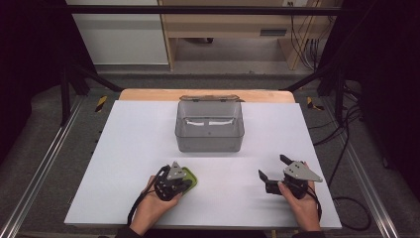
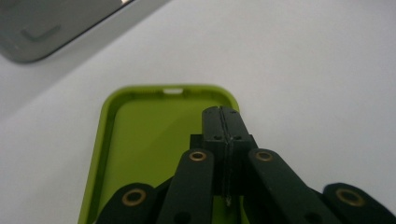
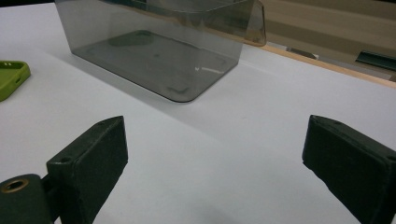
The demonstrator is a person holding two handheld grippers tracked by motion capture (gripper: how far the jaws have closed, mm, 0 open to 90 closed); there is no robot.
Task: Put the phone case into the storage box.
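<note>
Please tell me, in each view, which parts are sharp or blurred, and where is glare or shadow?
High view: table evenly bright, surroundings dark. Left gripper view: closed left gripper and green phone case slightly soft, the clear box corner blurred. Right gripper view: right gripper pads close and soft; the box casts a soft shadow.

White tabletop (image 1: pixel 129 148): clear grey bin (image 1: pixel 209 128) at rear centre, green phone case (image 1: pixel 190 177) near front-left.

**Lime, smoke and black on white**

The phone case (image 2: pixel 140 140) is bright lime green (plain, no pattern). The bin (image 1: pixel 209 130) is smoky transparent grey. Both grippers, left gripper (image 2: pixel 223 122) and right gripper (image 3: pixel 215 163), are matte black; the table (image 1: pixel 138 148) is plain white.
</note>
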